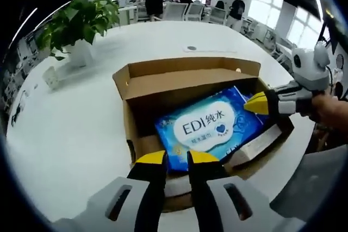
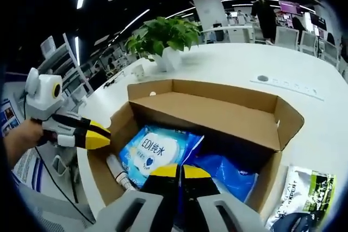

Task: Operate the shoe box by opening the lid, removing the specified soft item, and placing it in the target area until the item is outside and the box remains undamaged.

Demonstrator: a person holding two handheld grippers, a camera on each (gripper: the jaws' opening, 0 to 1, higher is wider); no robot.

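Note:
An open cardboard shoe box (image 1: 185, 82) (image 2: 217, 115) stands on the white table, its lid flap folded back. Inside lies a soft blue wipes pack (image 1: 209, 126) (image 2: 155, 150) with a white label, next to a blue bag (image 2: 231, 175) and a white tube (image 2: 117, 172). My left gripper (image 1: 176, 158) hovers at the box's near wall, jaws a little apart with nothing between them; it enters the right gripper view (image 2: 95, 135) at the box's side wall. My right gripper (image 2: 179, 172) is shut over the pack; its yellow tip (image 1: 256, 103) sits by the pack's corner.
A potted green plant (image 1: 79, 23) (image 2: 163, 39) stands on the table (image 1: 70, 134) beyond the box. A white and green packet (image 2: 304, 194) lies beside the box. A round socket (image 1: 191, 48) is set in the tabletop. People and chairs are far behind.

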